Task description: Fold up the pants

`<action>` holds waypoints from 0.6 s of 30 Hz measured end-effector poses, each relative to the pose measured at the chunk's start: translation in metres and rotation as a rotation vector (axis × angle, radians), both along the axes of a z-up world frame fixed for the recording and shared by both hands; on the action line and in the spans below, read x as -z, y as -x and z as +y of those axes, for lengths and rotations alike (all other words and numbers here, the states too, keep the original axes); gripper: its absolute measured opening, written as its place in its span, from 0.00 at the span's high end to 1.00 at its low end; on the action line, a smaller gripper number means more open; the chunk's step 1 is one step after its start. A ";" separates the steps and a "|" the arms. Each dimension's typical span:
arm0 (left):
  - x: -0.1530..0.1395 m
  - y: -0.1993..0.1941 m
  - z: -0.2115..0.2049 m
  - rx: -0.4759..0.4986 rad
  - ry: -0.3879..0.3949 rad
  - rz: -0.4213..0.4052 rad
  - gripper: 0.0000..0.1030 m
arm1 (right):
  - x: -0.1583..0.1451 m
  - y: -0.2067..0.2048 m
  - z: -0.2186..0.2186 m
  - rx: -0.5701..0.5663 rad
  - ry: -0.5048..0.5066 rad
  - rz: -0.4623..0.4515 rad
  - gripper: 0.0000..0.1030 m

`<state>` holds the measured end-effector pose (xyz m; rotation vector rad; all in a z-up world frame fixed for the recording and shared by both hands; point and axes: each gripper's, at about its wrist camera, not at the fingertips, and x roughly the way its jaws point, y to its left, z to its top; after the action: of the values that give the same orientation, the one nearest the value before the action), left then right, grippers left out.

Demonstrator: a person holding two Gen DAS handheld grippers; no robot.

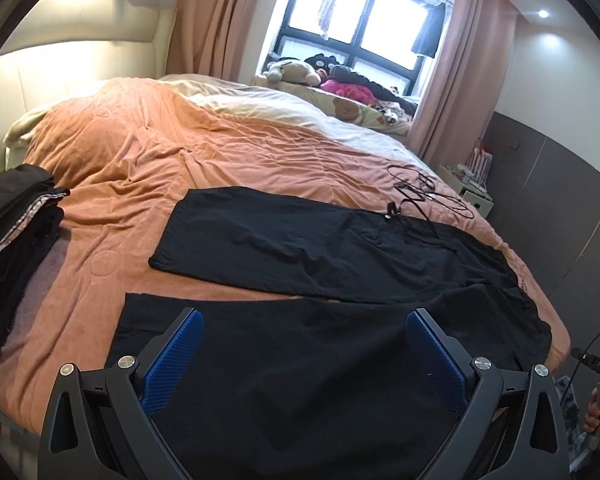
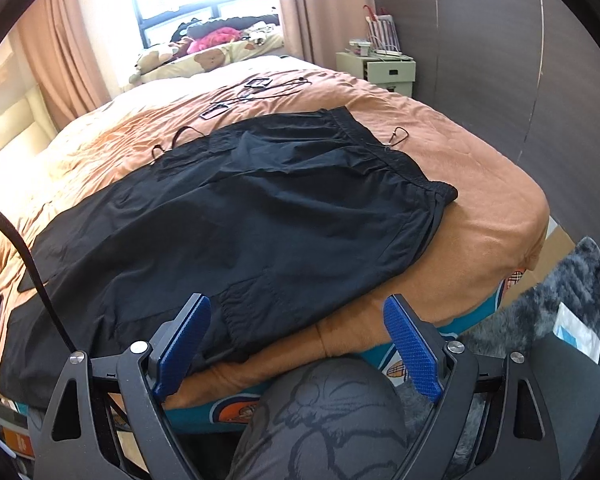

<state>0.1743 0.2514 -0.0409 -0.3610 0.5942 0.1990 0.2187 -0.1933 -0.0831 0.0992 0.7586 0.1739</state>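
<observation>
Across the lower half of the left wrist view, a pair of black pants point(image 1: 340, 248) lies spread flat on an orange bedspread point(image 1: 140, 160), one leg running from the centre of the frame toward the right and the other leg filling the bottom centre. The left gripper point(image 1: 302, 324) hangs over that nearer leg with its blue pads point(image 1: 172, 360) set wide apart; nothing is pinched between them, and whether the tips touch the cloth cannot be told. At the left edge of the frame sits a stack of folded dark clothes point(image 1: 16, 240). A tangle of black straps and cords point(image 1: 424, 192) lies on the bedspread at centre right, just past the pants. Stuffed toys point(image 1: 292, 70) rest on the sill below the window point(image 1: 360, 20) at the top.

In the right wrist view the pants point(image 2: 240, 208) cover the middle of the frame, the elastic waistband toward the upper right near the corner of the bed. The right gripper point(image 2: 296, 312) hovers at bottom centre over the bed's edge, its fingers spread wide and empty; the left pad point(image 2: 184, 344) overlaps the hem of the pants, the right one stands over bare bedspread. A person's knee in patterned grey fabric point(image 2: 324, 412) shows below, and a grey rug point(image 2: 572, 300) lies at lower right.
</observation>
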 end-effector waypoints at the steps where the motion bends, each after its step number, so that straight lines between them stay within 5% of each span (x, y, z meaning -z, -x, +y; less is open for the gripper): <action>1: 0.001 -0.004 0.005 -0.005 0.002 0.004 0.03 | 0.000 -0.003 -0.001 0.005 -0.001 0.003 0.15; 8: 0.009 -0.037 0.039 -0.041 0.004 0.042 0.10 | 0.013 -0.029 -0.020 0.064 -0.060 0.056 0.16; 12: 0.018 -0.052 0.055 -0.054 0.017 0.065 0.14 | 0.034 -0.046 -0.045 0.088 -0.162 0.151 0.40; 18: 0.034 -0.074 0.090 -0.091 0.034 0.113 0.17 | 0.061 -0.063 -0.058 0.066 -0.333 0.253 0.45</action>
<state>0.2481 0.3410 -0.0744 -0.4118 0.6940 0.2988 0.2820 -0.2516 -0.1438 0.4691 0.9723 0.2269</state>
